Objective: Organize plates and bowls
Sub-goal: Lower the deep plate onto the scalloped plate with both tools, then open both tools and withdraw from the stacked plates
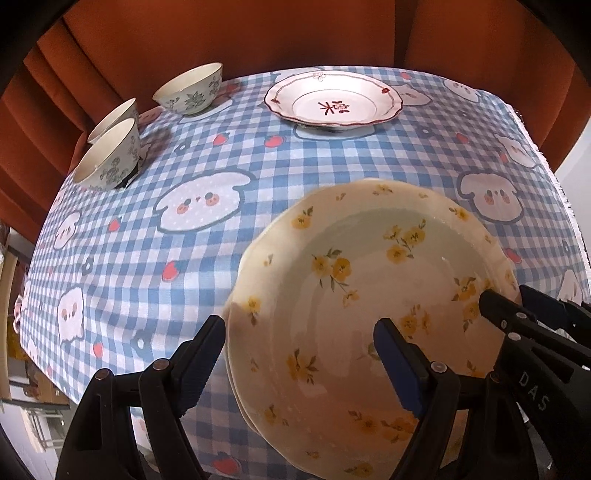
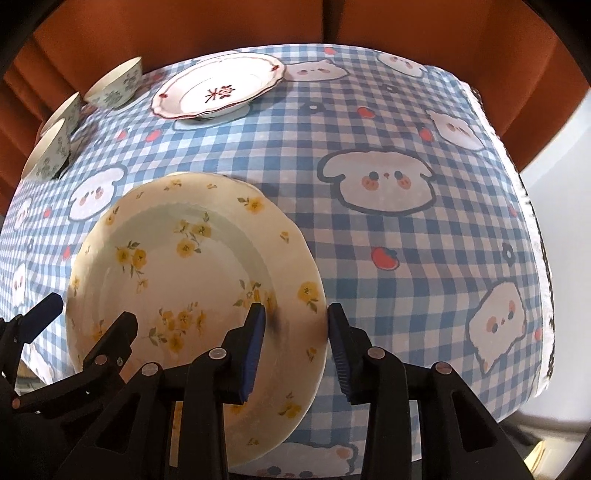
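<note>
A cream plate with yellow flowers (image 1: 369, 306) sits at the near edge of the table, seemingly stacked on a second like plate; it also shows in the right wrist view (image 2: 192, 280). My left gripper (image 1: 299, 362) is open, its fingers straddling the plate's left rim. My right gripper (image 2: 295, 347) is open, its fingers straddling the plate's right rim. A white plate with a red rim (image 1: 332, 99) sits at the far side. Three flowered bowls stand far left: one alone (image 1: 190, 90) and two close together (image 1: 110, 155).
The table wears a blue checked cloth with cartoon animals (image 2: 406, 122). Orange chair backs (image 1: 229, 33) ring its far side. The cloth's right edge (image 2: 535, 236) drops off to a pale floor.
</note>
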`<control>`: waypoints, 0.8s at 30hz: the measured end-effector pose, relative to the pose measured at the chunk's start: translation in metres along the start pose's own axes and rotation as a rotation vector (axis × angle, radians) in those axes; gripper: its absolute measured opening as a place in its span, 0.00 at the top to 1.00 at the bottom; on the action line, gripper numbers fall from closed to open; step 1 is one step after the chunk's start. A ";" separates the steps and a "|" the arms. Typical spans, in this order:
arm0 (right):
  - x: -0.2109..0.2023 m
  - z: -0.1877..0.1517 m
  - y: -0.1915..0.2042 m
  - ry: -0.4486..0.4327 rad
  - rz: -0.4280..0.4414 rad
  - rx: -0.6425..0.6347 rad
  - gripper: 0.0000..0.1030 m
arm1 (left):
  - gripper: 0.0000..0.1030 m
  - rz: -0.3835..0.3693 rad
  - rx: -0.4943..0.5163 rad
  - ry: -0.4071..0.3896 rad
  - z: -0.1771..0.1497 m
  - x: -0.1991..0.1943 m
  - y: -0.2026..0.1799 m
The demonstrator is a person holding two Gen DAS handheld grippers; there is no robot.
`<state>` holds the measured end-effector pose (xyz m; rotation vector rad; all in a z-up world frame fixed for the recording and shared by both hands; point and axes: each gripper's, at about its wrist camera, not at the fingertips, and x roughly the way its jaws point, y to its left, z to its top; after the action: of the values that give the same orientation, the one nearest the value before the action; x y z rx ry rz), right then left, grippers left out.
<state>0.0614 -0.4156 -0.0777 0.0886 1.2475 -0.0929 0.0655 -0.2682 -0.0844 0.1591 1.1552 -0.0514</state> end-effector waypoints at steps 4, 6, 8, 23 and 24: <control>-0.009 0.002 0.002 -0.025 -0.016 0.038 0.46 | 0.18 -0.019 0.011 -0.013 0.007 -0.002 0.010; -0.018 0.004 0.005 -0.048 -0.034 0.057 0.40 | 0.18 -0.036 0.011 -0.011 0.011 -0.004 0.018; -0.025 0.007 0.008 -0.059 -0.043 0.070 0.36 | 0.17 -0.049 0.024 -0.019 0.013 -0.007 0.022; -0.043 0.062 0.046 -0.145 -0.064 0.123 0.32 | 0.15 -0.110 0.061 -0.097 0.076 -0.014 0.043; -0.042 0.067 0.046 -0.150 -0.065 0.123 0.32 | 0.15 -0.110 0.057 -0.096 0.081 -0.013 0.043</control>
<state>0.1165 -0.3765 -0.0156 0.1447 1.0946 -0.2290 0.1392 -0.2385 -0.0357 0.1421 1.0664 -0.1877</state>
